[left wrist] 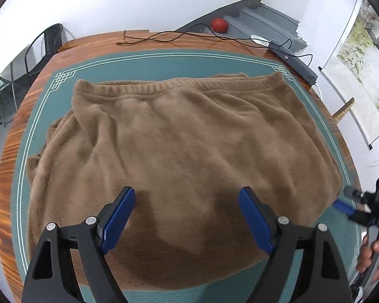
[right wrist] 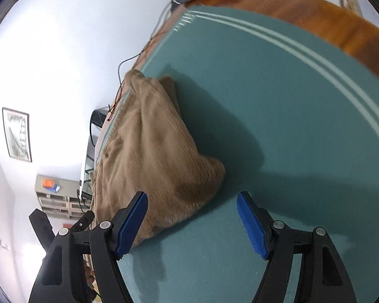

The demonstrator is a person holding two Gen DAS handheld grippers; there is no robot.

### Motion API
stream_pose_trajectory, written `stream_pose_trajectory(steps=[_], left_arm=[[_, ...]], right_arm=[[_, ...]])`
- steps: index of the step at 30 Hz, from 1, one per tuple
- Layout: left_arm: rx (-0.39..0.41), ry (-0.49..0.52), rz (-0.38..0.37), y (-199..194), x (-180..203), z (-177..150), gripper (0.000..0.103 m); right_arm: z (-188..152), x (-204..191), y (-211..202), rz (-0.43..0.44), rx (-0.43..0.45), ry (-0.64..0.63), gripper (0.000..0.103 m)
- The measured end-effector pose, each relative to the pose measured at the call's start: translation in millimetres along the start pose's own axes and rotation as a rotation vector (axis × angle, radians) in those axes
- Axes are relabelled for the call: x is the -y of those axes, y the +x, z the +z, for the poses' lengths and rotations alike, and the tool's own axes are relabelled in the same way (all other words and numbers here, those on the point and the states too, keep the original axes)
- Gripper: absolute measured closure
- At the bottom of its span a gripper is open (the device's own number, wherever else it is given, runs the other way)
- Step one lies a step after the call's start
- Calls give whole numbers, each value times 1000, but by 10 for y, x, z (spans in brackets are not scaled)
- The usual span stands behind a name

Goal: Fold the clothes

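Observation:
A brown fleece garment [left wrist: 179, 151] lies spread on the teal mat [left wrist: 164, 63], its elastic waistband along the far edge. My left gripper [left wrist: 187, 192] hovers open over the garment's near part, with nothing between its blue pads. At the right edge of the left wrist view a hand holds my right gripper [left wrist: 345, 199] just off the garment's right side. In the tilted right wrist view, the right gripper [right wrist: 192, 197] is open above bare mat [right wrist: 290, 101]. A corner of the garment [right wrist: 154, 156] lies by its left finger [right wrist: 131, 224].
The mat covers a wooden table [left wrist: 10, 151]. A thin cable [left wrist: 189, 35] and a dark power strip [left wrist: 293, 60] lie along its far edge. Beyond are an orange ball [left wrist: 219, 24] on grey steps, a black chair [left wrist: 50, 40] at left and a hanging scroll painting [left wrist: 361, 60] at right.

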State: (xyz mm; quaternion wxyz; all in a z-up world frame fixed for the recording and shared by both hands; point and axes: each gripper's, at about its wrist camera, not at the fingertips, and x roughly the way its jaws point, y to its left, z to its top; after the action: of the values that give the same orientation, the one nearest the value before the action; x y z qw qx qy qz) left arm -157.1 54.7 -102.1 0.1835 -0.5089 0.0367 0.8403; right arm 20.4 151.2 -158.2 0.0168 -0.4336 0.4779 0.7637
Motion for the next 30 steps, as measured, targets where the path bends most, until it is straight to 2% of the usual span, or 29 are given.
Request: stream_pose_trajectory(steps=[10,17,22,24,25,26,28,30], left_arm=[[-1,5,-18,-27,74,34,16],[-36,-16,-23,22,5,27,16],[-44,-8,-54,31,88,105,16],[-53,6,-59,39,159,161,16],[-57,13,-61,44,196,190,16],[-64,23,-60,53,239,219,16],[-78,45,-55,72,328,278,16],[-104,74,-51,110,449,349,16]], right_arm=[[87,-178,330,60,83,49,28],[131,-271,524,117,147,77,28],[157,-368,598,109,167,44,29],[163,-388,610,100,169,36,37],[173,-394,613,88,169,34,47],[183,-407,611,72,171,27,52],[196,-486,585,33,188,-21,58],[174,-682,524,-29,228,-123,61]])
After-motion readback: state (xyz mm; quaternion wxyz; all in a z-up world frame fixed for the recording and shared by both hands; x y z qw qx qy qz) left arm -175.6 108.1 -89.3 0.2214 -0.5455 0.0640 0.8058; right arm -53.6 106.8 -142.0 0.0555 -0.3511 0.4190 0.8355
